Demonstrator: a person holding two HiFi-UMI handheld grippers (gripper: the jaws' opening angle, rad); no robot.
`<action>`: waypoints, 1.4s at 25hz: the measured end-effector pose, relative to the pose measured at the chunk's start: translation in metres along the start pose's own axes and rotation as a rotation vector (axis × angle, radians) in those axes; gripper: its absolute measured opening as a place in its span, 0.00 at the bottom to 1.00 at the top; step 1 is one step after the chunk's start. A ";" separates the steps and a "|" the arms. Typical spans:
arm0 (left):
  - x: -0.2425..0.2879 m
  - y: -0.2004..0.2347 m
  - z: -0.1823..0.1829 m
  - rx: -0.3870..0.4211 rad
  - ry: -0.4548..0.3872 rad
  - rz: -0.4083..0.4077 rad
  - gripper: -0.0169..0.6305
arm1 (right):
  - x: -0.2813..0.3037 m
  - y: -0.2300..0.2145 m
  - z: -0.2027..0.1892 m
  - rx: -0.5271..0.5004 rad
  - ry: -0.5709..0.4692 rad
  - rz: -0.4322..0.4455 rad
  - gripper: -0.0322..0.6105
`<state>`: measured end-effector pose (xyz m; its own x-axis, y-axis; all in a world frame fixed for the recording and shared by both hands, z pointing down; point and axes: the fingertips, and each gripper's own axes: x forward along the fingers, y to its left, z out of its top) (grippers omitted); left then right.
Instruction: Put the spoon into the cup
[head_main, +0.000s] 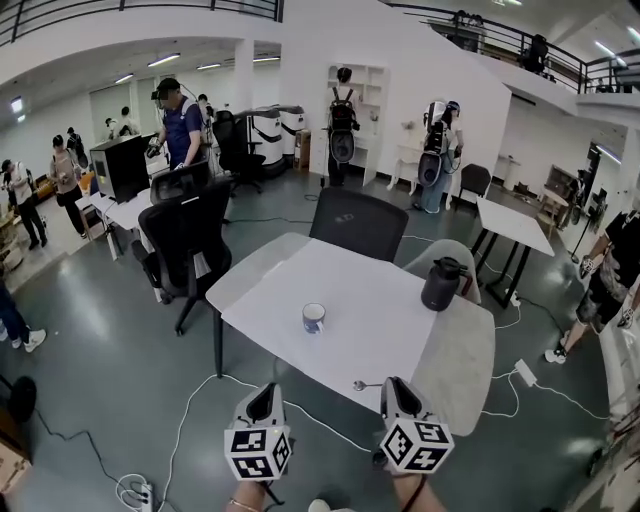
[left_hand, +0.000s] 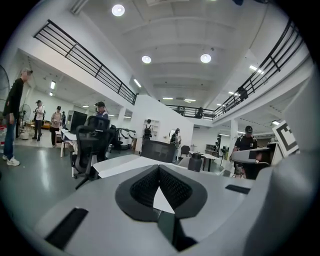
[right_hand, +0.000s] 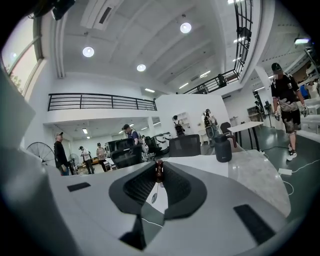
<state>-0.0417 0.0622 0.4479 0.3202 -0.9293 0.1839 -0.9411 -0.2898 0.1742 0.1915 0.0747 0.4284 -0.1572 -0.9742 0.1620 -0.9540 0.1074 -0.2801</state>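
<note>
We judge the spoon (right_hand: 154, 198) light, stiff and slippery; the fingers of the right gripper (right_hand: 159, 169) pinch its dark handle end, with the cup (head_main: 314, 318) ahead-left of them; the fingers of the left gripper (left_hand: 159, 169) are pressed together on nothing.

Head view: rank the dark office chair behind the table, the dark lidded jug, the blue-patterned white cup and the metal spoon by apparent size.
Dark office chair
Dark lidded jug
Blue-patterned white cup
Metal spoon, part hidden by the right gripper: unsure against cup.

Bright, even light from round ceiling lamps (left_hand: 118, 10); both gripper views bend strongly, with black corners.
</note>
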 end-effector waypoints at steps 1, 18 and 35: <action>0.007 0.001 0.001 0.001 0.000 0.006 0.05 | 0.007 -0.004 0.002 0.004 0.001 0.004 0.15; 0.099 0.017 -0.009 -0.011 0.046 0.045 0.05 | 0.092 -0.046 -0.014 0.027 0.085 -0.002 0.15; 0.234 0.089 0.053 -0.043 0.012 -0.025 0.05 | 0.232 -0.016 0.040 -0.025 0.036 -0.046 0.15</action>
<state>-0.0564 -0.1932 0.4556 0.3451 -0.9190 0.1905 -0.9273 -0.3024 0.2207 0.1809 -0.1609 0.4325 -0.1222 -0.9703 0.2086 -0.9663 0.0683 -0.2483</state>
